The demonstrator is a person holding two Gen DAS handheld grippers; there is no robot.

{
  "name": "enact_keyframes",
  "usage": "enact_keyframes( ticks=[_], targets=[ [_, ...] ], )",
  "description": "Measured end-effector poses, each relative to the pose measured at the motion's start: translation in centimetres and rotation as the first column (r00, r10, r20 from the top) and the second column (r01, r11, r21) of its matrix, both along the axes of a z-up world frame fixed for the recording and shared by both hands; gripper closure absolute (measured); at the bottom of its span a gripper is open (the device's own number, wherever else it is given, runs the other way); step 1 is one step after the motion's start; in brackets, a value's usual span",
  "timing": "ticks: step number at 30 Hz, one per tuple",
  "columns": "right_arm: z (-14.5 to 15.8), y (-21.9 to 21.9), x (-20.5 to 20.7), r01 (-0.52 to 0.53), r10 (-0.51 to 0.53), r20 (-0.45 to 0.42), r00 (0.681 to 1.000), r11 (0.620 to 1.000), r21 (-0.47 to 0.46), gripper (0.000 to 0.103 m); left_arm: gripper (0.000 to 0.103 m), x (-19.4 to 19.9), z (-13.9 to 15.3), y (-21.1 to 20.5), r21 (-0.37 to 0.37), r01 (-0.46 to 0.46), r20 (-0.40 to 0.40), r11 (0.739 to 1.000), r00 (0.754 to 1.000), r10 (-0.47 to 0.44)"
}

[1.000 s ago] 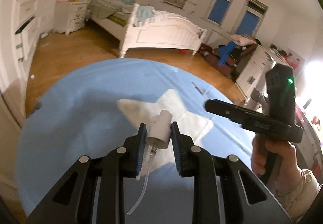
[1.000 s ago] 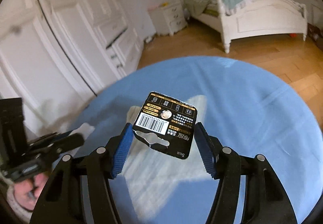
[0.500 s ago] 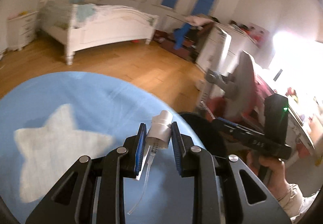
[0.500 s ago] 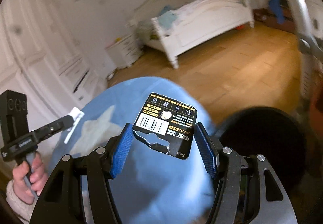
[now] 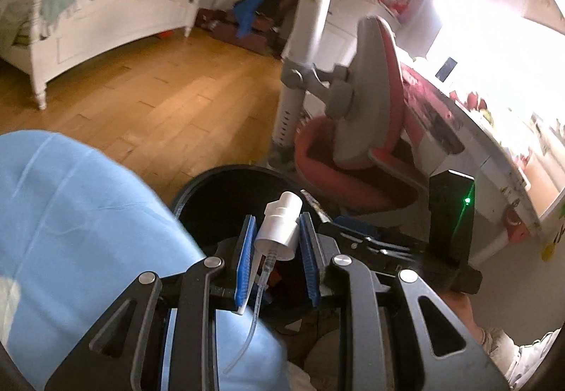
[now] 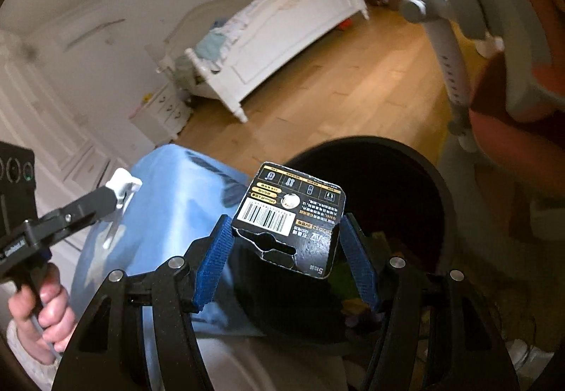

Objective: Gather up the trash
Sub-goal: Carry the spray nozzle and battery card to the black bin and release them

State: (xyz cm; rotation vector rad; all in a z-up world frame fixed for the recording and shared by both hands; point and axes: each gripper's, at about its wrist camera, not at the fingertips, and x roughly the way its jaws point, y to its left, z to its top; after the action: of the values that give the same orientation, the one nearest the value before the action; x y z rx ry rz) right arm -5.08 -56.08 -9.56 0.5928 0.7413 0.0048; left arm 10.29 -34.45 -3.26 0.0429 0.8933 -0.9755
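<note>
- Left wrist view: the left gripper [image 5: 276, 250] has its jaws pinching a white pump head [image 5: 279, 231], blue pads pressed on both sides of its collar.
- The nozzle end of the pump sticks up past the jaw tips; a clear thin tube [image 5: 255, 317] hangs from it back between the jaws.
- Just ahead of and below the jaw tips is the round black bin [image 5: 212, 193], its opening dark.
- To the left of the jaws lies a blue cloth [image 5: 77, 221], its edge touching the bin's rim.
- To the right of the jaws, close by, is the black body of the right gripper with a green light; its jaws are hidden here.
- Beyond the bin stands a red chair [image 5: 353, 158], and far off to the left a white bed [image 5: 106, 17] on the wood floor [image 5: 159, 101].
- Right wrist view: the right gripper [image 6: 286, 253] has its jaws spread wide but clamped on a black card [image 6: 289, 214] with a barcode, held by its two side edges.
- The card stands up above the jaw tips, over the near rim of the bin [image 6: 416, 186], which lies ahead and to the right; coloured scraps show inside.
- To the left of the jaws, a hand [image 6: 42, 313] holds the left gripper [image 6: 120, 191], the pump head at its tip above the blue cloth [image 6: 166, 214].
</note>
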Motion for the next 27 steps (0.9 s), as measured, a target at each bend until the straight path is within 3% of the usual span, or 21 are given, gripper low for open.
enact_keyframes(
  ticks=[13, 16, 17, 19, 20, 21, 25, 27],
  targets=[
    [-3.4, -2.9, 0.2, 0.038, -0.035, -0.056, 0.998, 0.998, 0.051, 0.04, 0.078, -0.1, -2.1, -6.3, 0.051, 0.113, -0.021, 0.992, 0.994, -0.112],
    [-4.0, -3.3, 0.5, 0.037, -0.033, -0.08, 0.996, 0.998, 0.055, 0.039, 0.075, -0.3, -2.1, -6.9, 0.064, 0.125, 0.009, 0.99, 0.992, -0.126],
    [-4.1, -3.2, 0.5, 0.041, -0.036, -0.091, 0.995, 0.998, 0.053, 0.037, 0.071, -0.5, -2.0, -7.3, 0.075, 0.128, 0.03, 0.989, 0.991, -0.131],
    [-4.3, -3.4, 0.6, 0.047, -0.041, -0.11, 0.993, 0.997, 0.053, 0.035, 0.049, -0.9, -1.7, -7.6, 0.091, 0.12, 0.066, 0.989, 0.99, -0.126],
    [-4.3, -3.5, 0.5, 0.048, -0.042, -0.112, 0.993, 0.997, 0.053, 0.033, 0.031, -1.2, -1.5, -7.6, 0.09, 0.109, 0.088, 0.99, 0.989, -0.117],
    [-4.3, -3.5, 0.4, 0.054, -0.048, -0.112, 0.993, 0.997, 0.051, 0.03, 0.022, -1.6, -1.0, -7.3, 0.082, 0.095, 0.118, 0.992, 0.988, -0.105],
    [-3.7, -3.3, -0.4, 0.062, -0.057, -0.102, 0.993, 0.997, 0.052, 0.029, 0.017, -2.7, 0.3, -6.4, 0.083, 0.076, 0.167, 0.994, 0.982, -0.089],
    [-3.3, -2.7, -0.6, 0.057, -0.052, -0.096, 0.994, 0.997, 0.05, 0.029, 0.006, -3.4, 1.3, -5.5, 0.093, 0.049, 0.2, 0.994, 0.977, -0.067]
  ],
)
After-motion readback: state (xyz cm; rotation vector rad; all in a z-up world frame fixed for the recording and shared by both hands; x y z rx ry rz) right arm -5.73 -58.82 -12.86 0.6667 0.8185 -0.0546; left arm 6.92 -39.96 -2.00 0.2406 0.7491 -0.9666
